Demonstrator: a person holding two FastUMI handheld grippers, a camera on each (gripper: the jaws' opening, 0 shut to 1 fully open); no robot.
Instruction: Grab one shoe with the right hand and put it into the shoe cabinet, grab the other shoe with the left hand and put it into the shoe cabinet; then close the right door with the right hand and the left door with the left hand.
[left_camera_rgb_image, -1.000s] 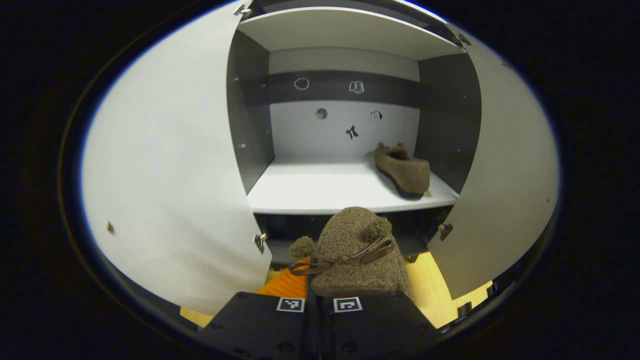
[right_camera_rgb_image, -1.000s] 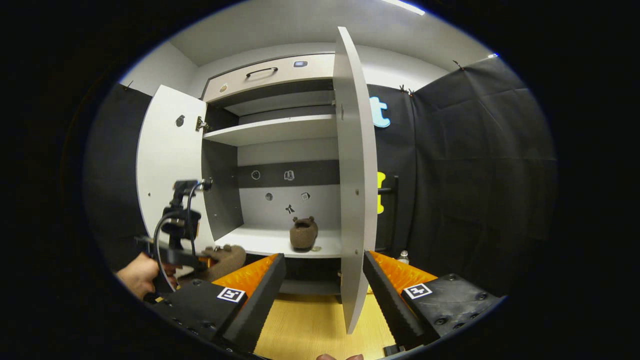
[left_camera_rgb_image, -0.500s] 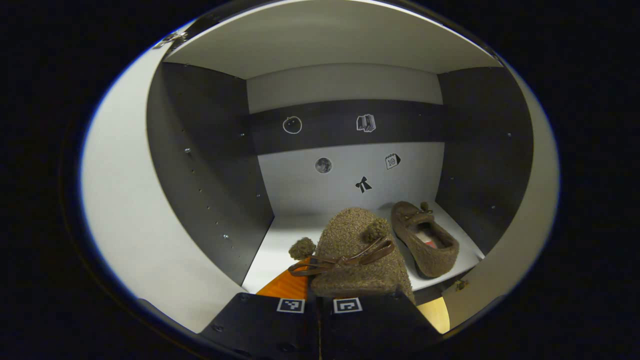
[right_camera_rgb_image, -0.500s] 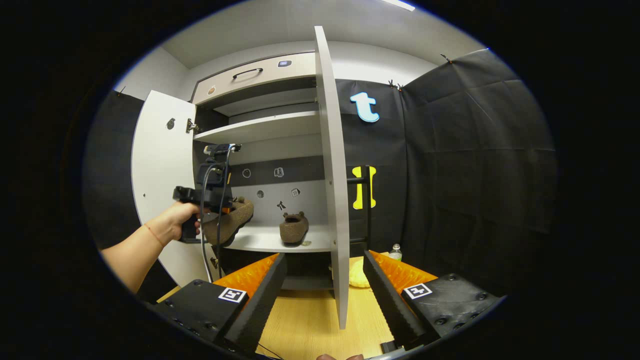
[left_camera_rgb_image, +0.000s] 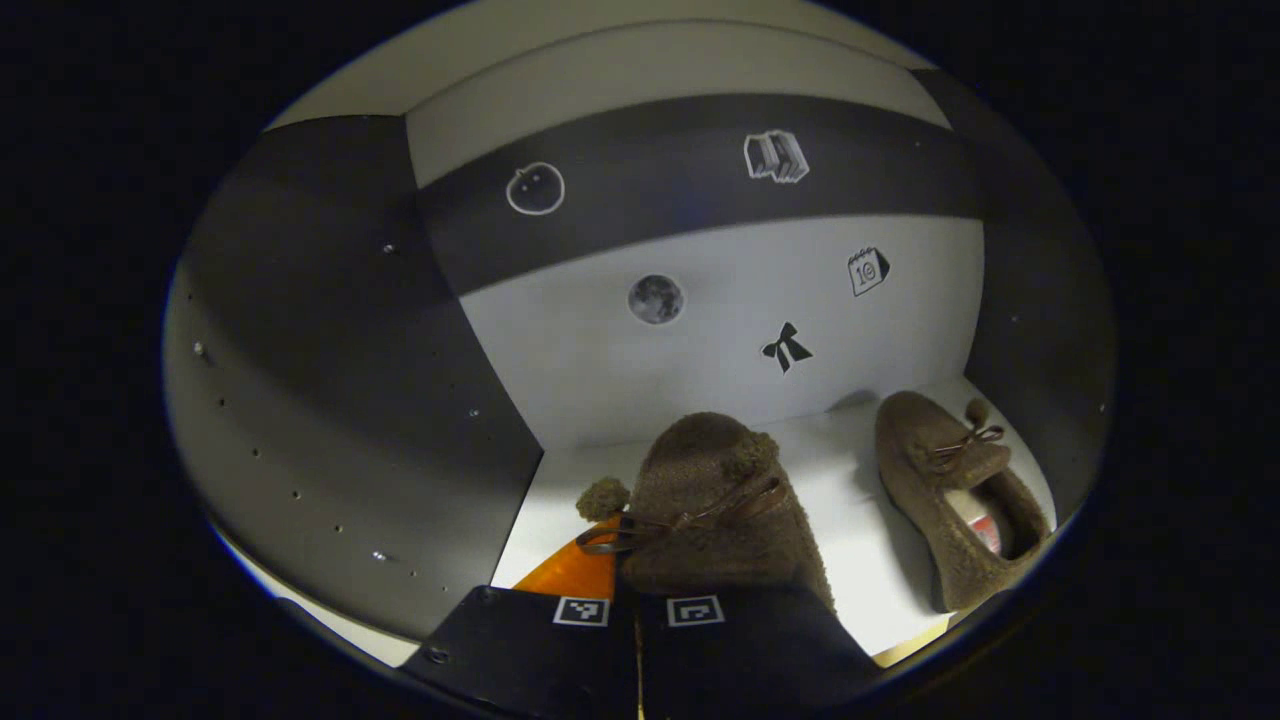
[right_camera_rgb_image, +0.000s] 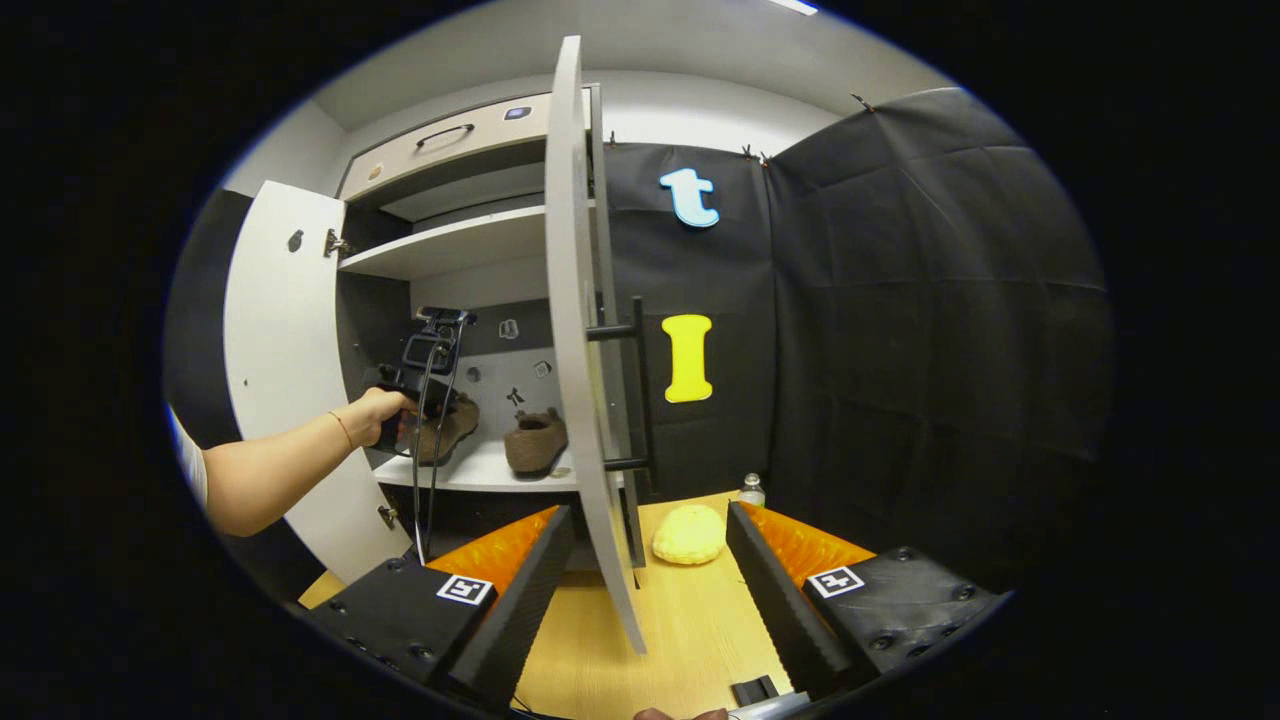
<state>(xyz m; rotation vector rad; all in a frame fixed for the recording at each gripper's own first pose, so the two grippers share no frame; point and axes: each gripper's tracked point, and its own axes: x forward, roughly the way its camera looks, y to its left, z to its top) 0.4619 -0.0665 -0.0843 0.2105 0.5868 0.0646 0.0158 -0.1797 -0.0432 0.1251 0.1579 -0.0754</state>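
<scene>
My left gripper (left_camera_rgb_image: 637, 560) is pinching a fuzzy brown shoe (left_camera_rgb_image: 715, 500) by its heel inside the shoe cabinet (right_camera_rgb_image: 450, 245), just above the white shelf (left_camera_rgb_image: 860, 580). The other shoe (left_camera_rgb_image: 955, 495) lies on that shelf, to the right. My right gripper (right_camera_rgb_image: 650, 560) hangs spread wide outside, straddling the edge of the open right door (right_camera_rgb_image: 580, 330).

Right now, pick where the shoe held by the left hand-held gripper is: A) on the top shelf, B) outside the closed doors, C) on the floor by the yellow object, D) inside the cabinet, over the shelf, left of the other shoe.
D: the left hand-held gripper holds the shoe over the shelf, with the other shoe to its right.
</scene>
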